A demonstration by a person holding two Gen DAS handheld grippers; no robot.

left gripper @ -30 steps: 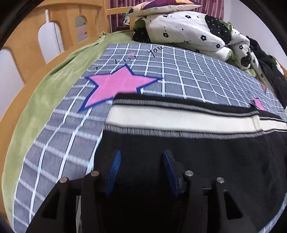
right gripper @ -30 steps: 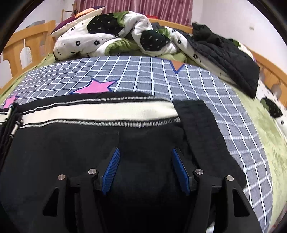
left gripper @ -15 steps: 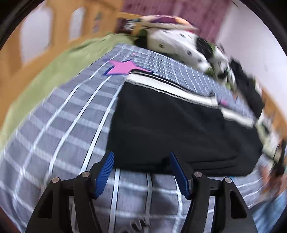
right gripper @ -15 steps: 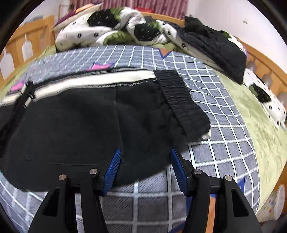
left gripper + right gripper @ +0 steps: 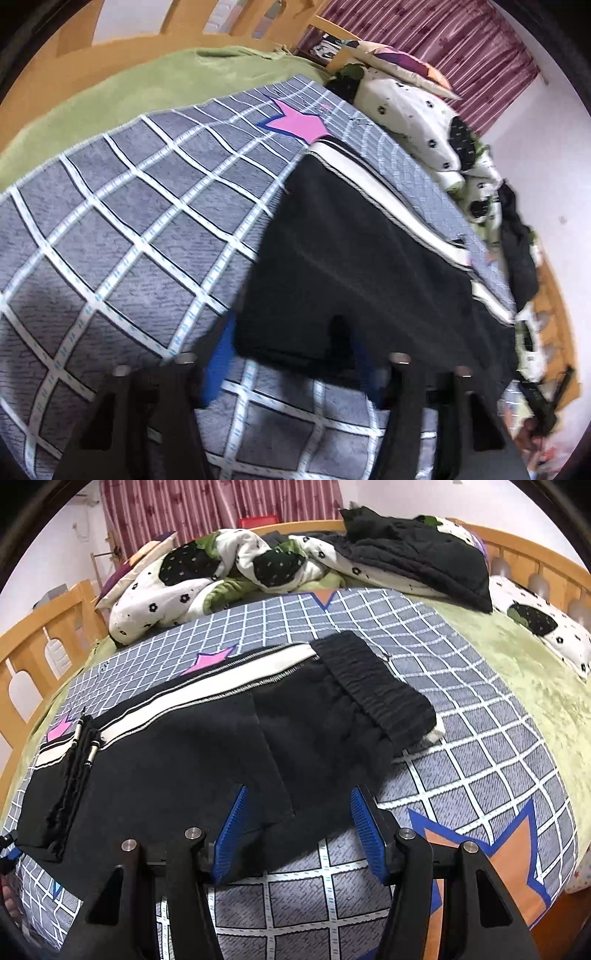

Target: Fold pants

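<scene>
The black pants (image 5: 207,746) lie folded flat on the checked blanket (image 5: 480,746) that covers the bed, their cream side stripe (image 5: 207,698) running along the far edge and the ribbed waistband (image 5: 373,686) turned over toward 2 o'clock in the right wrist view. The right gripper (image 5: 299,830) hangs just above the near hem, jaws spread wide with nothing between them. In the left wrist view the pants (image 5: 362,258) stretch from centre toward 3 o'clock, and the left gripper (image 5: 291,354) sits at their near corner, jaws spread, holding no cloth. A rumpled floral quilt (image 5: 207,576) and a dark garment (image 5: 417,561) are heaped at 12 o'clock.
</scene>
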